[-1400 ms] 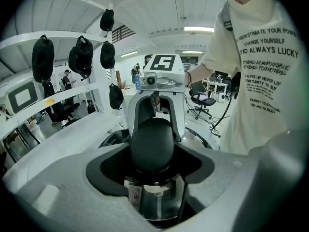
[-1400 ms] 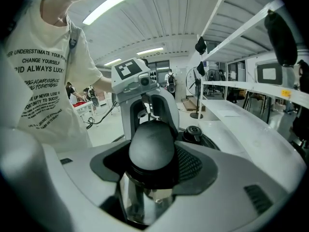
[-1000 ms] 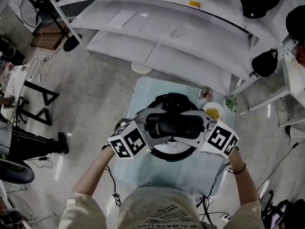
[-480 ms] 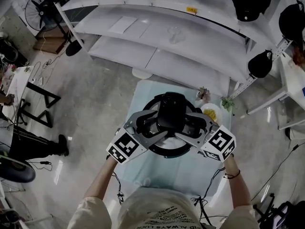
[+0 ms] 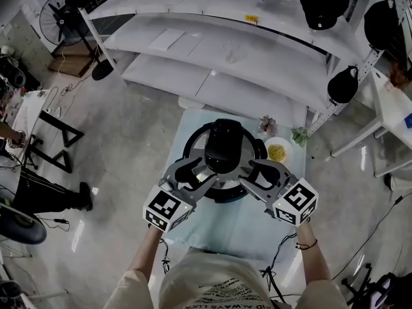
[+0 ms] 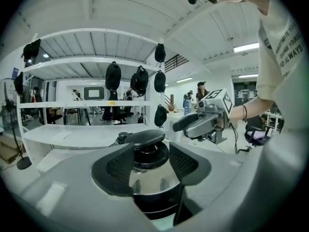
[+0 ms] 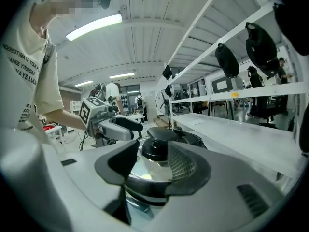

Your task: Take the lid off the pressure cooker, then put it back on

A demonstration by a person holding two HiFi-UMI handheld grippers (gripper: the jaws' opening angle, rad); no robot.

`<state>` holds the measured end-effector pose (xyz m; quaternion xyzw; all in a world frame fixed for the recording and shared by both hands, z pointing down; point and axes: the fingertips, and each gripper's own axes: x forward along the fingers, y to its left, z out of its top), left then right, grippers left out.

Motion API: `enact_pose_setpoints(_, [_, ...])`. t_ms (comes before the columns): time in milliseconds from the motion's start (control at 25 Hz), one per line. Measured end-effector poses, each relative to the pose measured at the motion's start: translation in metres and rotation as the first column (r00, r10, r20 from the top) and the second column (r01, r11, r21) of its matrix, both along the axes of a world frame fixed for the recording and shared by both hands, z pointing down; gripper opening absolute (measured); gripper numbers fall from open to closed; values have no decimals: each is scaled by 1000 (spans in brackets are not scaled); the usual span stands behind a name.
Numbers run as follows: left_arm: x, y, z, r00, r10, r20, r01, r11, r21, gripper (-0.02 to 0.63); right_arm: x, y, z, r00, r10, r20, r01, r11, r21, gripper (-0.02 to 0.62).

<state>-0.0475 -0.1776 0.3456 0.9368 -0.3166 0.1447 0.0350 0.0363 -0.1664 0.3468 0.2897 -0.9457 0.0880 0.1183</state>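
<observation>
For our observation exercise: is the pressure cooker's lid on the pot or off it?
On. The lid sits centred on the pot, its shiny dome seated against the black rim in both gripper views.

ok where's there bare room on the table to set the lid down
Widest: the table strip between cooker and person. A small patch at the far left corner. The cooker's right is crowded: plate, plants.

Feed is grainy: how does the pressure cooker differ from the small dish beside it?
The pressure cooker is large, dark and lidded; the dish is small, white, open, holding something yellow. The cooker stands central on the table, the dish near its right edge. Both are round.
</observation>
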Motion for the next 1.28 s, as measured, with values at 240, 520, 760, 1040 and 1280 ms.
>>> enact_pose_setpoints(240, [12,29,-4,998,-58,-17,58,998,15,154,12,26,-8,998,41,46,-41,999,12,139])
enact_pose_setpoints(520, [30,63,-11,994,-104,-42,106,994,35,92,37,60,-16,990,92,110,-94,996,11,81])
enact_pose_setpoints(760, [46,92,-19,992,-118,-45,121,990,73,50,60,87,-21,978,133,163,-139,990,27,36])
enact_pose_setpoints(1040, [60,111,-33,990,-126,-69,133,986,104,37,86,110,-37,956,189,222,-209,976,67,11])
enact_pose_setpoints(1280, [65,116,-42,989,-119,-88,129,984,123,33,110,121,-43,930,264,254,-293,952,84,8])
